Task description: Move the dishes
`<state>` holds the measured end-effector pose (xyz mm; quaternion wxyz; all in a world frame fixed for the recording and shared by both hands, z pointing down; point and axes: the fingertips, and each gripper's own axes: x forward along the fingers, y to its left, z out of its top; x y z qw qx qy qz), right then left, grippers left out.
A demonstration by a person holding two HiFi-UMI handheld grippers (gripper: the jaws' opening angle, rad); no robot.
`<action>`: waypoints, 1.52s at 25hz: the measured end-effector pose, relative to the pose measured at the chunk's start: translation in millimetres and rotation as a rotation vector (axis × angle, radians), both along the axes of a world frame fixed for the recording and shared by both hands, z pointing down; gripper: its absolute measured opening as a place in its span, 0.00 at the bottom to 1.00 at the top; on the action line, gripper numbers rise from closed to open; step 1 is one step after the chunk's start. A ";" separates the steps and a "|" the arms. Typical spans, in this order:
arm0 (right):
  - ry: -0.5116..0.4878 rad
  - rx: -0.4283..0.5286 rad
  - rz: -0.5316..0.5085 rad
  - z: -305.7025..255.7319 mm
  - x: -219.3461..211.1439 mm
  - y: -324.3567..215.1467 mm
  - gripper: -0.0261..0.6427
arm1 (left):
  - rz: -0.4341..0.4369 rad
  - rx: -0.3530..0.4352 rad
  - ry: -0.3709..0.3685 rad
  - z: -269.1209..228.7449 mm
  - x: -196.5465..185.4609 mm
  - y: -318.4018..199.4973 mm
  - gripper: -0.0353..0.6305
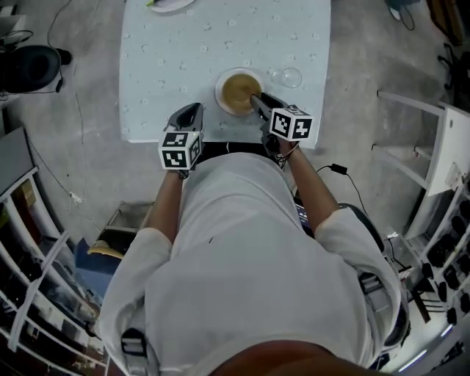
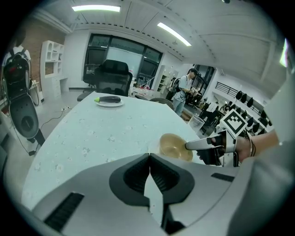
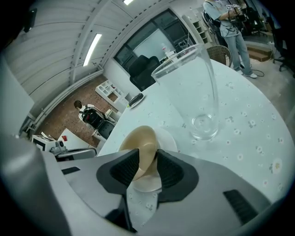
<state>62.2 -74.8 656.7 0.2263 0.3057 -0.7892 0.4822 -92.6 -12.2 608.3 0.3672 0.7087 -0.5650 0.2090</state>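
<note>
A tan bowl (image 1: 239, 89) sits on a white plate (image 1: 219, 95) near the front edge of the pale blue table (image 1: 169, 59). My right gripper (image 1: 255, 99) is shut on the bowl's near rim; in the right gripper view the bowl (image 3: 140, 145) stands tilted between the jaws above the plate (image 3: 168, 138). My left gripper (image 1: 192, 110) hovers at the table's front edge, left of the bowl. Its jaws are shut with nothing between them (image 2: 150, 157). From the left gripper view the bowl (image 2: 173, 146) and the right gripper (image 2: 203, 145) lie to the right.
A clear empty glass (image 1: 288, 76) (image 3: 193, 92) stands just right of the bowl. At the table's far end is a plate with a dark vegetable (image 2: 109, 100) (image 1: 170, 4). A black office chair (image 2: 110, 78) and a standing person (image 2: 186, 90) are beyond the table.
</note>
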 end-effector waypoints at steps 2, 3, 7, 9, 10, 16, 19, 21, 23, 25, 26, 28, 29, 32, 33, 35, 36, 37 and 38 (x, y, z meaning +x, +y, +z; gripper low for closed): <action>0.013 -0.007 -0.008 2.7 -2.6 -0.1 0.20 | -0.015 -0.002 0.001 0.5 -3.0 3.4 0.08; 0.023 -0.009 -0.013 3.7 -3.1 -0.4 0.19 | -0.022 -0.004 0.001 0.7 -4.3 5.0 0.08; 0.058 -0.012 -0.030 6.5 -2.8 -1.4 0.13 | -0.040 -0.004 0.002 -0.3 -7.1 9.8 0.08; 0.075 -0.008 -0.034 9.3 -2.2 -1.8 0.09 | -0.046 -0.002 0.004 0.1 -7.9 11.0 0.08; 0.085 -0.003 -0.036 10.2 -2.3 -2.0 0.08 | -0.048 -0.001 0.004 0.3 -8.3 11.7 0.08; 0.101 0.012 -0.060 7.2 -7.8 1.4 0.05 | -0.056 0.001 0.004 -1.9 -9.9 15.5 0.08; 0.104 0.018 -0.067 6.3 -6.9 3.9 0.05 | -0.055 0.004 0.002 -2.7 -8.4 15.2 0.08; 0.102 0.025 -0.067 5.2 -6.5 4.9 0.05 | -0.053 0.008 0.002 -2.3 -7.1 15.0 0.08; 0.093 0.031 -0.065 2.4 -7.8 5.0 0.06 | -0.051 0.012 0.001 -2.7 -6.7 14.2 0.08; 0.090 0.039 -0.062 -3.2 -8.2 3.7 0.06 | -0.049 0.018 0.003 -4.9 -6.4 12.7 0.08; 0.090 0.045 -0.060 -6.8 -8.3 2.7 0.05 | -0.048 0.023 0.004 -6.5 -6.2 11.6 0.08; 0.086 0.059 -0.057 -14.5 -9.9 0.1 0.05 | -0.047 0.033 0.007 -9.7 -6.6 9.7 0.08; 0.082 0.066 -0.056 -18.3 -11.6 -0.9 0.05 | -0.047 0.037 0.009 -11.0 -7.4 9.1 0.08; 0.069 0.086 -0.063 -29.5 -19.0 -4.3 0.05 | -0.058 0.052 0.009 -14.2 -11.8 7.3 0.08; 0.065 0.094 -0.067 -33.2 -21.9 -6.4 0.05 | -0.064 0.057 0.009 -15.2 -13.8 6.2 0.08; 0.056 0.109 -0.078 -40.8 -30.9 -10.3 0.05 | -0.081 0.068 0.008 -17.2 -20.5 5.6 0.08; 0.051 0.116 -0.085 -44.8 -37.5 -11.6 0.05 | -0.091 0.072 0.008 -18.5 -25.8 6.4 0.08; 0.046 0.122 -0.093 -48.8 -45.0 -12.7 0.05 | -0.103 0.076 0.009 -19.8 -31.9 7.9 0.08; 0.042 0.129 -0.103 -52.6 -52.6 -13.8 0.05 | -0.115 0.080 0.010 -21.1 -37.9 9.9 0.08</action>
